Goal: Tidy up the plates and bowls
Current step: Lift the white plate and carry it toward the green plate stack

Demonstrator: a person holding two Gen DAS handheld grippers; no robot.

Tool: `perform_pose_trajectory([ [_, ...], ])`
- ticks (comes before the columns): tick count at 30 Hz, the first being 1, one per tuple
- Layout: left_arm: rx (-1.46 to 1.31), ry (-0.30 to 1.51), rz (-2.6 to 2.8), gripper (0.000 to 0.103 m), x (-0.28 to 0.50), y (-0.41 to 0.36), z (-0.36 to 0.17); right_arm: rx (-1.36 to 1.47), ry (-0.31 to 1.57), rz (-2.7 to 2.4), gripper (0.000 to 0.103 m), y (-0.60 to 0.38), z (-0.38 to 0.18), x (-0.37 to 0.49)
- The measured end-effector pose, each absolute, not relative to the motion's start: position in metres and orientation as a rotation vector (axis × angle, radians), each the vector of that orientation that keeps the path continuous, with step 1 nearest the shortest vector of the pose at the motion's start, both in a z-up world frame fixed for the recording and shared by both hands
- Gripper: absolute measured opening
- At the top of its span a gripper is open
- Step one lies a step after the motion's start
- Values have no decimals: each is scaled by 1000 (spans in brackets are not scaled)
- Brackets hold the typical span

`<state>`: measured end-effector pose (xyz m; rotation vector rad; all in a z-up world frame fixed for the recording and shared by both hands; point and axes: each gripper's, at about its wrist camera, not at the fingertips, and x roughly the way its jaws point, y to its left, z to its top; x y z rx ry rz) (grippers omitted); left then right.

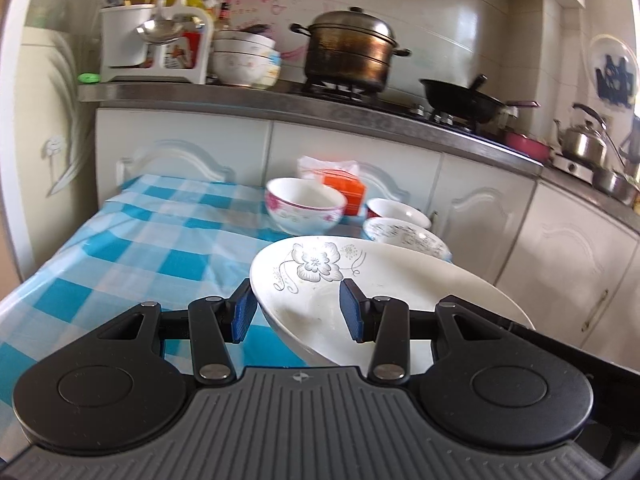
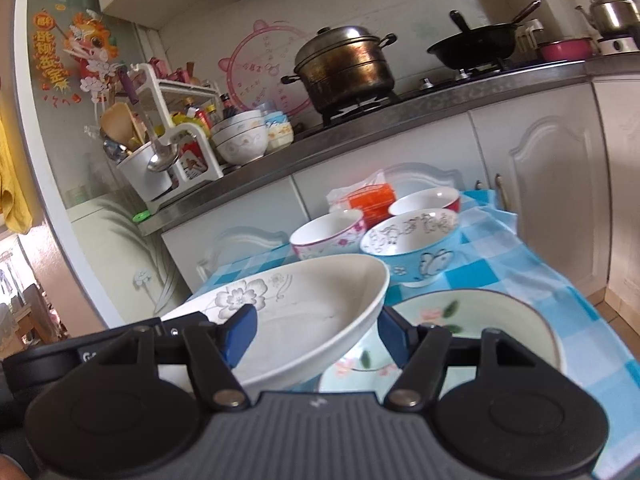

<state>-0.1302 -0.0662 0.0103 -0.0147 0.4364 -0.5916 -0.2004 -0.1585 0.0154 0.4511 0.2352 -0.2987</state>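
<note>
Both hand-held grippers hold one white flowered plate (image 1: 320, 280), tilted above the checked counter (image 1: 140, 248). Left hand-held gripper (image 1: 298, 308) clamps its rim. Right hand-held gripper (image 2: 316, 330) straddles the opposite rim, jaws partly apart.

Each handheld gripper has a ribbed grey housing at the base, marked with a small pale emblem at its front edge. The left gripper (image 1: 298, 312) carries two round black discs, black linkage arms with cut-out triangular openings, silver pivot screws, and blue textured pads (image 1: 352, 312). The right gripper (image 2: 316, 334) is built alike, with blue pads (image 2: 240, 336); white lettering on its left arm is perhaps a logo, too blurred to read.
</note>
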Motion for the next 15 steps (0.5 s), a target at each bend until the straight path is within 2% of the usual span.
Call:
perform_pose_trajectory([
  [15,67,524,-635,50,-151,-116,-25,404,234,-406,68,-177,-5,-243],
])
